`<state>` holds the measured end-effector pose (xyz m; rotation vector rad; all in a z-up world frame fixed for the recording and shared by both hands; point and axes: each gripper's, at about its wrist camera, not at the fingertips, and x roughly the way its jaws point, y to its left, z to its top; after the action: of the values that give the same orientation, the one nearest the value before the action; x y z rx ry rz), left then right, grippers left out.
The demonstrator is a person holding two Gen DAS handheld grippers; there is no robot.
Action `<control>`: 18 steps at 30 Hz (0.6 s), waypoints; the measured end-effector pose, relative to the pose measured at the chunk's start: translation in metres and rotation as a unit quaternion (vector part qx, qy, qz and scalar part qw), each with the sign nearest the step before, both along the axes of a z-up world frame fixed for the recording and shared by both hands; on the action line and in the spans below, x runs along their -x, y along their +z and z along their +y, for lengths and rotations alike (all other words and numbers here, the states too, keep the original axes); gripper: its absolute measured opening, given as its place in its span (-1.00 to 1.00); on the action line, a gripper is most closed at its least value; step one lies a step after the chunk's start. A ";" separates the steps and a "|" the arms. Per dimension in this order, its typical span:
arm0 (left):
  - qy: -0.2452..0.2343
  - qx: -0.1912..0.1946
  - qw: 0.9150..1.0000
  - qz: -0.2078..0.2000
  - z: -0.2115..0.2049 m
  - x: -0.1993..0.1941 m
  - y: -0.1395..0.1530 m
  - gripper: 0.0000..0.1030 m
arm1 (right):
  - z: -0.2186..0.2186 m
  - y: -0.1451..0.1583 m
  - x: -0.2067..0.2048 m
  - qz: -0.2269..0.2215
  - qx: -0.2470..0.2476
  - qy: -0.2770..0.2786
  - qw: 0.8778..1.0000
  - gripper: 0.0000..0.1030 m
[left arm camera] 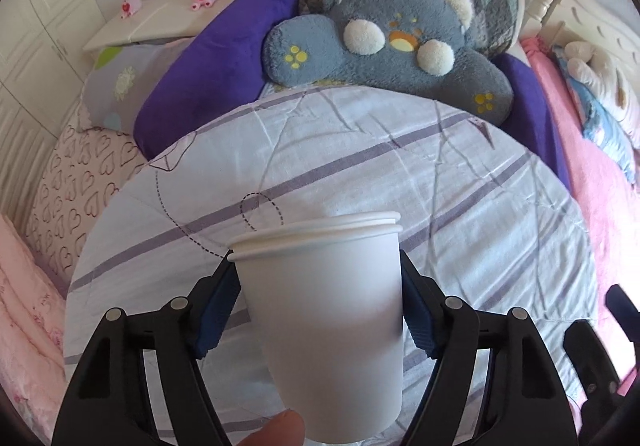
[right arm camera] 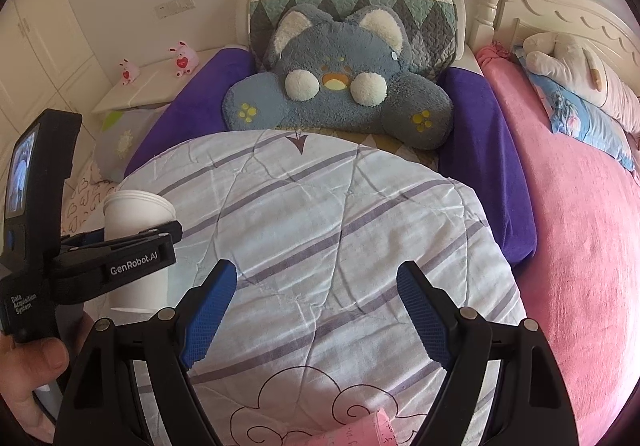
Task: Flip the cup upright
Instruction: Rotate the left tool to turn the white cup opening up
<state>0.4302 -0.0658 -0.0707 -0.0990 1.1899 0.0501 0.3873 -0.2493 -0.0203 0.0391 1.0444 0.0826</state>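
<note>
A white paper cup, seemingly a nested stack with doubled rims, stands mouth up between the blue pads of my left gripper, which is shut on its sides just under the rim. It is held over the striped quilt. A thumb tip shows below the cup. In the right wrist view the same cup and the left gripper clamping it appear at the left. My right gripper is open and empty over the quilt.
A grey-blue plush cushion leans at the head of the bed with a purple blanket beside it. A pink blanket lies to the right. A pink item lies at the quilt's near edge.
</note>
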 end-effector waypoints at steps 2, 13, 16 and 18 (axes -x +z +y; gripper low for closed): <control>-0.006 0.002 1.000 -0.006 -0.001 0.000 0.003 0.44 | 0.000 0.001 0.001 0.000 0.000 0.000 1.000 0.62; -0.035 -0.014 0.994 -0.099 -0.008 0.021 0.051 0.44 | 0.001 0.009 0.008 -0.009 -0.005 -0.004 1.000 0.62; -0.039 -0.024 0.988 -0.151 -0.009 0.034 0.068 0.44 | 0.000 0.012 0.012 -0.013 -0.008 -0.007 1.000 0.62; -0.037 -0.024 0.983 -0.180 -0.007 0.042 0.074 0.45 | -0.001 0.013 0.015 -0.013 -0.009 -0.009 1.000 0.62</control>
<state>0.3887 -0.0731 0.0028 -0.0200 0.8291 -0.0055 0.3718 -0.2498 -0.0076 0.0631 1.0167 0.0768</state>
